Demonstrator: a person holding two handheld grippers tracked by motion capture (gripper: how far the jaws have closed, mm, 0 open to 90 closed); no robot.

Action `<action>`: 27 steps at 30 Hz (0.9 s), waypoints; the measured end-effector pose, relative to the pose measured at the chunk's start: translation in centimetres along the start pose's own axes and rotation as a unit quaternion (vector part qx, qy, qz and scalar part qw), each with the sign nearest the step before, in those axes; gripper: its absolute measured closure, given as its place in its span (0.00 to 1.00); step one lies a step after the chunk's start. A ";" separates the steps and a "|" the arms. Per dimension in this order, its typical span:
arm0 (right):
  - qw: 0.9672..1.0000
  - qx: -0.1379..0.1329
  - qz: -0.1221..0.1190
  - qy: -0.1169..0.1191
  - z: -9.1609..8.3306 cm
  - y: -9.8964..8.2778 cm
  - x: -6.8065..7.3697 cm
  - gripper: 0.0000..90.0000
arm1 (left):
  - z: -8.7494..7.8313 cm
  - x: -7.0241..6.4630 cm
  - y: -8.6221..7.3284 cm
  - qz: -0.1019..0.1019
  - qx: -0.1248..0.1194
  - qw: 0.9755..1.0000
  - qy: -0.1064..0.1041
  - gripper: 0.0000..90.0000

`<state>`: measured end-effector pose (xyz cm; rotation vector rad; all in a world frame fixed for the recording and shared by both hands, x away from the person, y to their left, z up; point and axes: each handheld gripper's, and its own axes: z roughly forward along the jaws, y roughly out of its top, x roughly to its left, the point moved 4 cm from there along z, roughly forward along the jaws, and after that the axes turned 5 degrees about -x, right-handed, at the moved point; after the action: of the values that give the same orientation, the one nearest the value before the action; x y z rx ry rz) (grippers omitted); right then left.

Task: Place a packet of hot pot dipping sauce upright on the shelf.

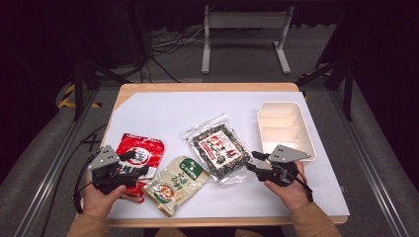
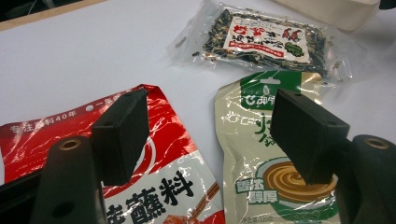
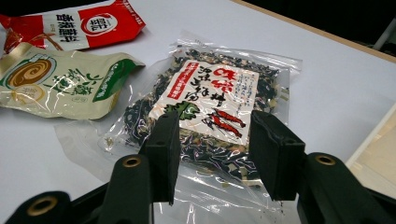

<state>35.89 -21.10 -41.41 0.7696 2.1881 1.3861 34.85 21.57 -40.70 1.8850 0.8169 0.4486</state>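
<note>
Three food packets lie on the white table. A red sauce packet is at the left. Beside it lies a cream and green packet. A clear bag of dark dried food with a red and white label is in the middle. My left gripper is open, hovering over the gap between the red and green packets. My right gripper is open too, its jaws just above the clear bag's right edge with nothing pinched.
A white plastic tray with dividers stands at the right of the table, just beyond my right hand. The wooden table edge runs along the back. Metal frame rails flank both sides.
</note>
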 end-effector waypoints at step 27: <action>0.997 0.052 0.011 0.058 2.9 3.5 1.1 0.54 | -0.2 0.4 0.1 -0.008 0.007 1.000 0.012 0.31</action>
<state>37.67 -17.21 -39.43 0.7692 2.3639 1.3681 34.99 21.94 -40.57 1.8876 0.8521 0.4580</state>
